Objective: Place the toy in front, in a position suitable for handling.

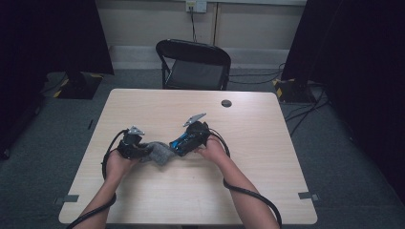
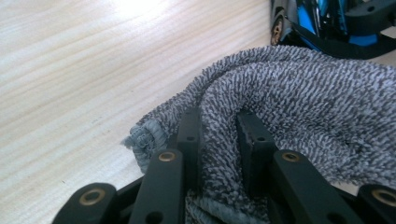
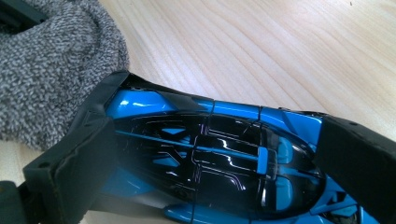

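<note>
Two grippers meet mid-table, nearer its front edge: the left gripper [image 2: 218,140] pinches a grey cloth [image 2: 299,93], the right gripper [image 3: 215,154] clamps a blue toy car [image 3: 205,154].

The toy car [image 3: 210,158] runs past the frame's bottom edge, wheels hidden.

- The high view is dimly lit; the surroundings at the upper left and right are lost in darkness, while the desk [image 1: 157,105] is evenly lit from above.
- In the left gripper view, glare is seen at the top centre.
- Near fingers [image 2: 189,135] are slightly blurred.
</note>
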`<state>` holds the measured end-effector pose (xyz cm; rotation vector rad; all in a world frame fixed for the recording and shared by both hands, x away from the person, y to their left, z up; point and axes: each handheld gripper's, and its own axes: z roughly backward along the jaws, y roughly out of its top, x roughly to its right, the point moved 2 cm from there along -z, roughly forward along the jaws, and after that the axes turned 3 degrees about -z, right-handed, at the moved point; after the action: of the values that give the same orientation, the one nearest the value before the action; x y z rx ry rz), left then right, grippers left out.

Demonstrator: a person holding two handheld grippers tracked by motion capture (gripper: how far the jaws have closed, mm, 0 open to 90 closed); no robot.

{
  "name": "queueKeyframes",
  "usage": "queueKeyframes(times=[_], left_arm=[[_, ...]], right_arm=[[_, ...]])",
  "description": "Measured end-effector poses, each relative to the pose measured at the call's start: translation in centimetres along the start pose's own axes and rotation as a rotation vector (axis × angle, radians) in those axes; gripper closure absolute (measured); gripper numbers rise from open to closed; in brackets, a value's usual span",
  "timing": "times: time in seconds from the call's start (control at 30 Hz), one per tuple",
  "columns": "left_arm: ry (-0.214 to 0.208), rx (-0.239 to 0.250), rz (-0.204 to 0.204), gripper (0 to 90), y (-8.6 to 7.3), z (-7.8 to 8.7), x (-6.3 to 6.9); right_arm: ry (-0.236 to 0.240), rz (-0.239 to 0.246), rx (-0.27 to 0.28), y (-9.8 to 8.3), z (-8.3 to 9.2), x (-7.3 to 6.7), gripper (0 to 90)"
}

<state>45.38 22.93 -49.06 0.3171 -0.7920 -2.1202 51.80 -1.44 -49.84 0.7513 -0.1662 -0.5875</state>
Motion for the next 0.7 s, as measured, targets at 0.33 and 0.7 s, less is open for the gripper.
queueKeyframes(times=[0.33, 0.7], left_arm=[[0.05, 0.026, 0.05, 73.3, 0.1, -0.1, -1.5], [0.093, 0.076, 0.136, 73.6, 0.0, 0.6, -2.5]], right_arm=[[0.001, 0.004, -0.003, 0.0, 0.0, 0.0, 0.0], [0.003, 0.0, -0.007, 0.0, 0.0, 0.0, 0.0]])
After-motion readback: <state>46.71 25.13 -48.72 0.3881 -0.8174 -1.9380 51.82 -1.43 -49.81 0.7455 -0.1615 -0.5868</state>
